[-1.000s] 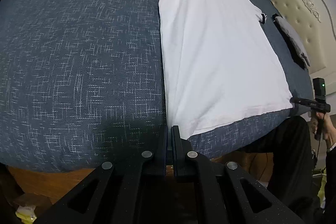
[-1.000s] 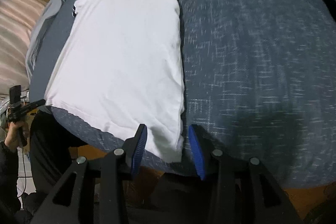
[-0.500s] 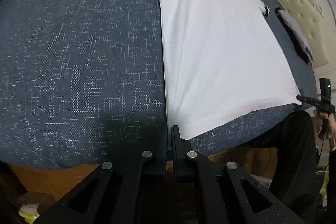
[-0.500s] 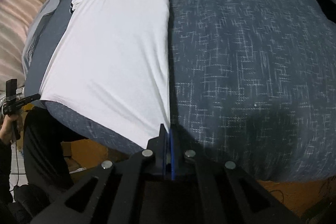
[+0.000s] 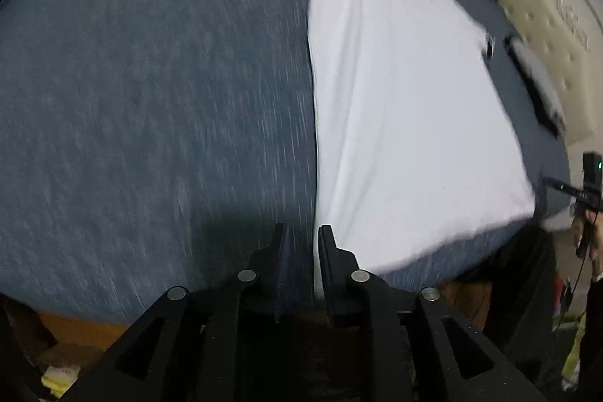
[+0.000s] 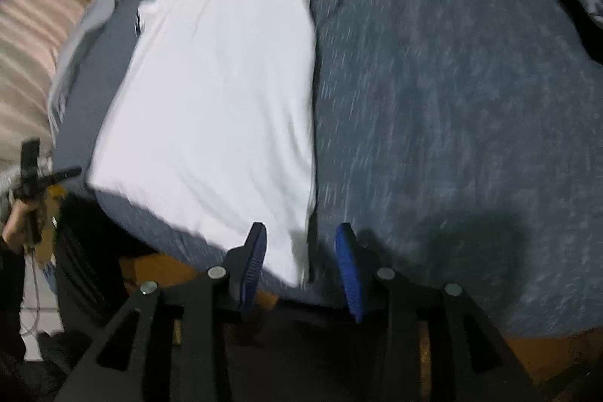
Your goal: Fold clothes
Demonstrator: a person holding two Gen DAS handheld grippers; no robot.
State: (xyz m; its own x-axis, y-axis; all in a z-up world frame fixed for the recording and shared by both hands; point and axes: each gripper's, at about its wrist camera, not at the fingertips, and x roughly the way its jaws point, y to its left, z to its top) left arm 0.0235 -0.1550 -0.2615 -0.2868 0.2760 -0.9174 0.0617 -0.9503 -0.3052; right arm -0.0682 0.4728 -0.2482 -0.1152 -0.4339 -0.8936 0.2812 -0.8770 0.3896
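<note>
I have just let go with both. My left gripper (image 5: 301, 240), pinched on the hem corner half a second ago, now has its fingers slightly parted around that edge. My right gripper (image 6: 301, 243) is spread wide, the other hem corner lying loose between its blue pads (image 6: 348, 274). Beyond the fingertips the white short-sleeved polo shirt with dark trim (image 6: 222, 93) lies flat along the dark blue patterned bedspread (image 6: 452, 100), collar farthest. I judge the straightening done and folding next.
</note>
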